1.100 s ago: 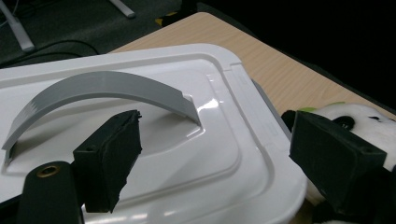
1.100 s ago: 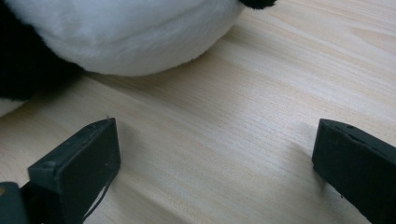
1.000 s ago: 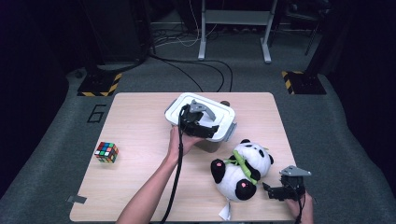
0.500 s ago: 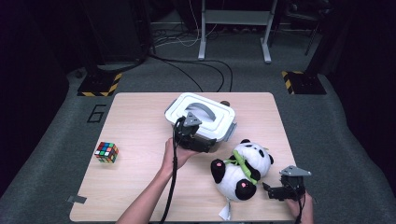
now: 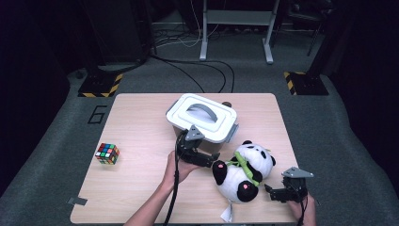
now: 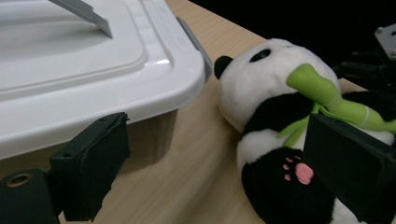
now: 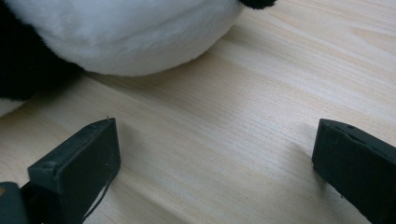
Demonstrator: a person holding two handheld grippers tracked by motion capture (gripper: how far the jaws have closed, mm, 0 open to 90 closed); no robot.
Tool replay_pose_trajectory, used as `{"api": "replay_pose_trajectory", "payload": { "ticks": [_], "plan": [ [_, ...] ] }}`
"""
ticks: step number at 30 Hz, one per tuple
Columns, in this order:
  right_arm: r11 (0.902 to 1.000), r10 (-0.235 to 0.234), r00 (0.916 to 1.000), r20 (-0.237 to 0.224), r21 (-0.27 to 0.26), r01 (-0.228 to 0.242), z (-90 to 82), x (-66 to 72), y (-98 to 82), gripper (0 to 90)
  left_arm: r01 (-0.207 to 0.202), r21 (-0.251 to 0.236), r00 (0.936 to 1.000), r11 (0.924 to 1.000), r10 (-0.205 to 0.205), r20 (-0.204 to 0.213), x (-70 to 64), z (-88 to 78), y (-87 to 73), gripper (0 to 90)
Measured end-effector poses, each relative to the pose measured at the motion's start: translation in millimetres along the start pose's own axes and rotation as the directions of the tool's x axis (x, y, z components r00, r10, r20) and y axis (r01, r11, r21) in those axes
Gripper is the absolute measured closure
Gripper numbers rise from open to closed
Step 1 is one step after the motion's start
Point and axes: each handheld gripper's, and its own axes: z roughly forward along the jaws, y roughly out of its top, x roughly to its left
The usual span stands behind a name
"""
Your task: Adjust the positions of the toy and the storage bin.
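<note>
A black-and-white plush panda [image 5: 244, 169] with a green bamboo stick lies on the wooden table [image 5: 141, 132], at the front right. Behind it stands a white lidded box [image 5: 202, 115] with a grey handle. My left gripper [image 5: 212, 160] is low between the box's front corner and the panda, pointing at the toy. Its jaws have just been opening and stand wide. In the left gripper view the panda [image 6: 275, 93] lies ahead beside the box [image 6: 93, 70], its paw close to one jaw, unpressed. My right gripper [image 5: 270, 192] rests open by the panda's right side [image 7: 130, 32].
A Rubik's cube [image 5: 107, 153] sits at the table's left side. A white tag [image 5: 227, 214] lies near the front edge under the panda. Cables and metal stand legs cross the dark floor beyond the table. The right gripper is close to the table's front right corner.
My left gripper has come off the box lid, moving down and toward the front right until it reached the panda. The right gripper and the panda have stayed put.
</note>
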Motion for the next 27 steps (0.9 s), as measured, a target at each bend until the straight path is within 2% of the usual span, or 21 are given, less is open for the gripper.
{"api": "replay_pose_trajectory", "payload": {
  "ticks": [4,9,11,15,16,18,19,20,23,27],
  "plan": [
    [1.0000,-0.003,1.0000,0.000,-0.001,0.003,0.1,-0.2,0.0,0.3,-0.024,0.018,0.9995,0.9995,0.024,0.022,-10.3,5.2,-8.0,7.9],
    [1.0000,0.003,1.0000,0.003,-0.003,-0.003,-0.3,-0.2,-0.1,1.1,-0.042,0.034,0.9985,0.9986,0.040,0.037,-21.1,10.4,-19.9,15.9],
    [1.0000,0.004,1.0000,0.004,-0.003,-0.004,-0.4,-0.3,-0.2,1.1,-0.041,0.033,0.9980,0.9986,0.039,0.049,-24.3,11.5,-24.1,24.4],
    [1.0000,0.004,1.0000,0.004,-0.003,-0.004,-0.3,-0.3,-0.2,1.1,-0.037,0.036,0.9981,0.9987,0.035,0.051,-30.1,14.4,-31.6,30.8],
    [1.0000,0.005,1.0000,0.004,-0.003,-0.005,-0.3,-0.3,-0.2,1.1,-0.052,0.056,0.9978,0.9971,0.049,0.045,-32.7,16.8,-33.6,31.6],
    [1.0000,0.005,1.0000,0.004,-0.003,-0.005,-0.3,-0.3,-0.2,1.1,-0.070,0.062,0.9967,0.9956,0.068,0.044,-36.4,20.1,-37.1,38.3],
    [1.0000,0.005,1.0000,0.004,-0.003,-0.005,-0.3,-0.3,-0.2,1.1,-0.075,0.064,0.9967,0.9951,0.072,0.038,-38.0,21.6,-38.7,44.4],
    [1.0000,0.005,1.0000,0.004,-0.003,-0.005,-0.3,-0.3,-0.2,1.1,-0.076,0.055,0.9966,0.9956,0.074,0.037,-38.5,22.2,-39.8,45.8],
    [1.0000,0.005,1.0000,0.004,-0.003,-0.005,-0.3,-0.3,-0.2,1.1,-0.085,0.042,0.9951,0.9955,0.083,0.055,-38.0,20.7,-39.6,55.5],
    [1.0000,0.004,1.0000,0.004,-0.003,-0.004,-0.3,-0.4,-0.1,1.1,-0.116,0.041,0.9895,0.9923,0.112,0.091,-34.8,21.0,-38.7,62.4]
  ]
}}
